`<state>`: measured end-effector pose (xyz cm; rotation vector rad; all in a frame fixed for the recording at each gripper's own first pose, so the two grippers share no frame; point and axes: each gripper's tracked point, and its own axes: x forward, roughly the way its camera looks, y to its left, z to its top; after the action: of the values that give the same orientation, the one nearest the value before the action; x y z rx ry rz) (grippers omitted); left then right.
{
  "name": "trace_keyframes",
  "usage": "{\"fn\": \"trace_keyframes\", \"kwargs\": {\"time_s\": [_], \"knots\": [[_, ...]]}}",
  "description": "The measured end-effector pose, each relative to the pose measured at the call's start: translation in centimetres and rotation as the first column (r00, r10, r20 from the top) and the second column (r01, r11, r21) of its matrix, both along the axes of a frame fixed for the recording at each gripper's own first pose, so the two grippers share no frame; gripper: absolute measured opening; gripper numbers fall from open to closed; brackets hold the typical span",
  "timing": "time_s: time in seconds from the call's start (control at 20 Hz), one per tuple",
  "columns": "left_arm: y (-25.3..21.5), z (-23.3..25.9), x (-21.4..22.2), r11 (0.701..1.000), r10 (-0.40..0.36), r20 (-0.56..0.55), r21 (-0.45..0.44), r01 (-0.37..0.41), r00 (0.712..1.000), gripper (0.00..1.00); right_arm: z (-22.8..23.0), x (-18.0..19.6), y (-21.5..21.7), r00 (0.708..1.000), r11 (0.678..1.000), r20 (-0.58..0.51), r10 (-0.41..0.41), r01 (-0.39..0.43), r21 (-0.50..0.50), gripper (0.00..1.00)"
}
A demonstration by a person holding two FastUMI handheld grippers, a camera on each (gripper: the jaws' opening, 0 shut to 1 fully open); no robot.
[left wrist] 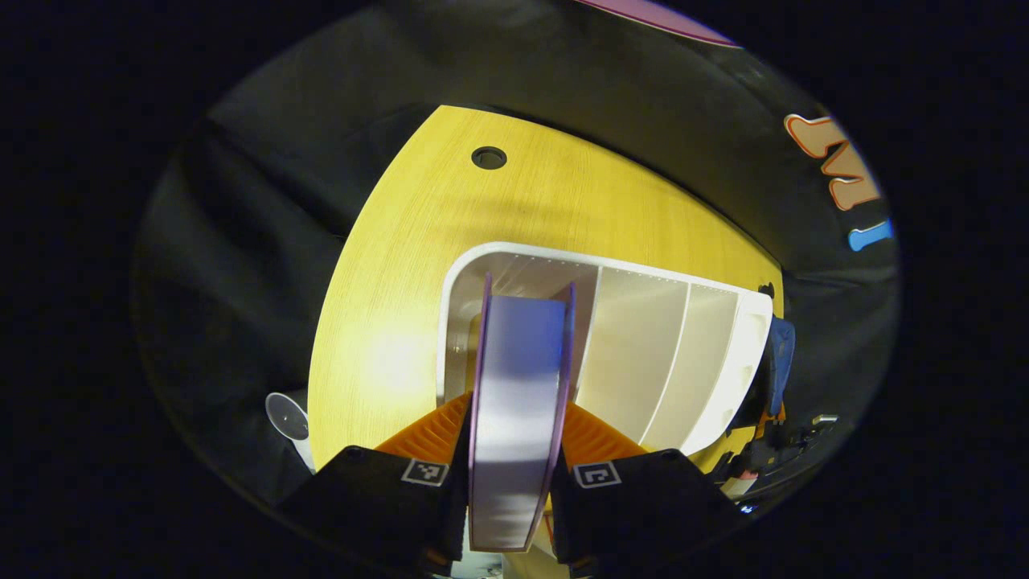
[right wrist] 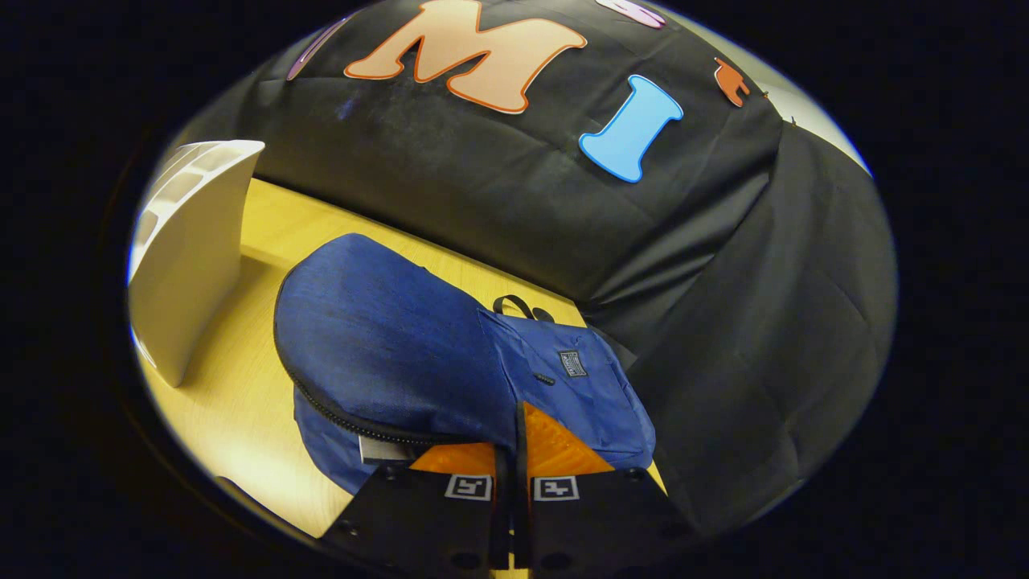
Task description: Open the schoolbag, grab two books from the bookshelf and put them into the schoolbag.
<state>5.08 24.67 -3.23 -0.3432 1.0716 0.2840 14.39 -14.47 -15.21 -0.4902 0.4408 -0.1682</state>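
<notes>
Holding one book (left wrist: 518, 418) clamped between my left gripper's (left wrist: 514, 482) jaws, the bookshelf (left wrist: 643, 354) just ahead of them. My right gripper's (right wrist: 511, 482) jaws are pinching the schoolbag (right wrist: 402, 362) flap, keeping it unzipped on the counter (right wrist: 233, 402). Nothing visibly packed yet; I am judging loading remains.

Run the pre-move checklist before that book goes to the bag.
1. Left gripper shut on the book: ok.
2. Book clear of the bookshelf: cannot tell; its far end overlaps the first compartment.
3. Right gripper pinching the flap of the schoolbag: ok.
4. Zipper undone, flap raised: ok.
5. Opening wide enough for the book: cannot tell.
6. Table beside the shelf unobstructed: ok.
</notes>
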Motion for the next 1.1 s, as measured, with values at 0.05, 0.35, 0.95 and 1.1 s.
{"fn": "trace_keyframes", "kwargs": {"time_s": [0.05,0.35,0.95,1.1], "knots": [[-0.1,-0.3,0.2,1.000,0.003,-0.011,0.001,-0.003,1.000,0.42,-0.1,-0.1,-0.1,1.000,1.000,-0.001,0.001,-0.001,0.001,0.05],[0.0,-2.8,1.0,1.000,0.023,-0.054,-0.010,-0.024,0.998,0.44,-0.1,0.1,-0.1,1.000,1.000,-0.006,0.011,-0.011,-0.003,0.03],[-0.9,-0.4,-1.3,0.997,0.082,-0.034,0.001,-0.082,0.996,0.43,-0.3,0.1,-0.1,1.000,0.999,-0.005,0.024,-0.024,0.022,0.03],[-2.1,1.3,-3.2,0.997,0.082,-0.037,0.009,-0.081,0.996,0.43,-0.2,0.2,0.0,0.999,0.999,-0.004,0.034,-0.034,0.028,0.05]]}}
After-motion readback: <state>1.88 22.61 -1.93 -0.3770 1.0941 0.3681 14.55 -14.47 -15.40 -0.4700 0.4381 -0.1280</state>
